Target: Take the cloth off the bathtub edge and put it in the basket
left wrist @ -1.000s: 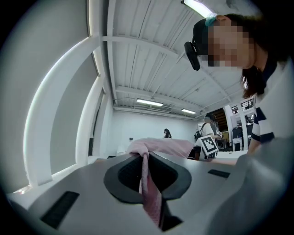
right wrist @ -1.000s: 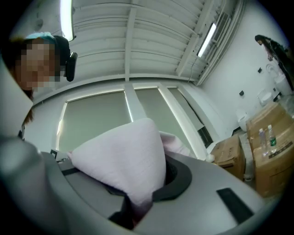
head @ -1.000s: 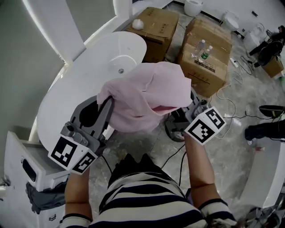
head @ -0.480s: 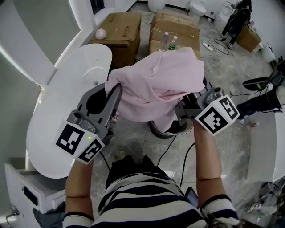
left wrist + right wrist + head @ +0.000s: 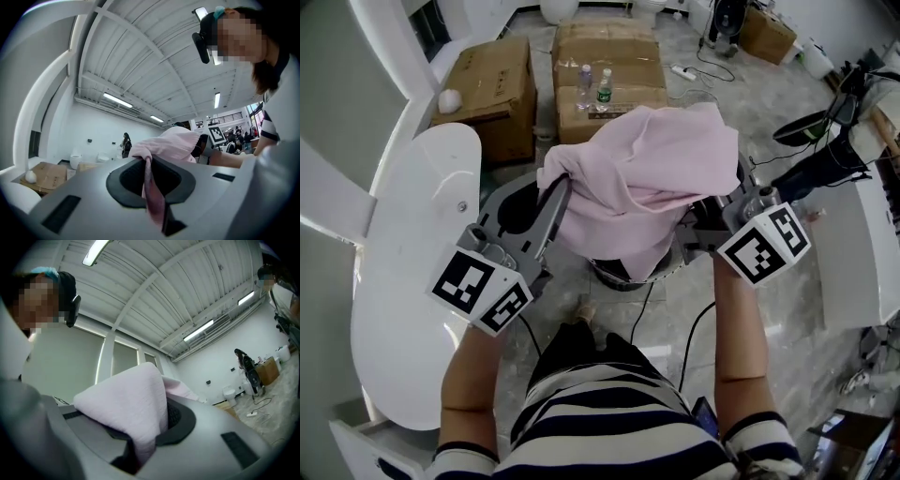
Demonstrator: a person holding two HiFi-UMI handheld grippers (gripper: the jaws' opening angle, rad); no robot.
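**Cloth in transit.** The pink cloth [image 5: 642, 183] is hanging in the air just to the right of the white bathtub [image 5: 403, 309], clear of its edge, and is bunching between the two grippers. The left gripper [image 5: 555, 185], the one nearer the bathtub, is clenching its jaws on one corner of the cloth. In the left gripper view a thin strip of the fabric is running down through the pinched jaws. The right gripper [image 5: 701, 228], farther from the bathtub, is grasping a thick fold of the cloth, which is draping over its jaws in the right gripper view. A dark round rim [image 5: 614, 275] is showing on the floor [image 5: 787, 309] below the cloth, beside the bathtub; whether it is the basket cannot be told. A cardboard box [image 5: 492, 89] is standing past the bathtub's far end. A second box [image 5: 619, 52], farther from the bathtub, is carrying two bottles [image 5: 604, 89].
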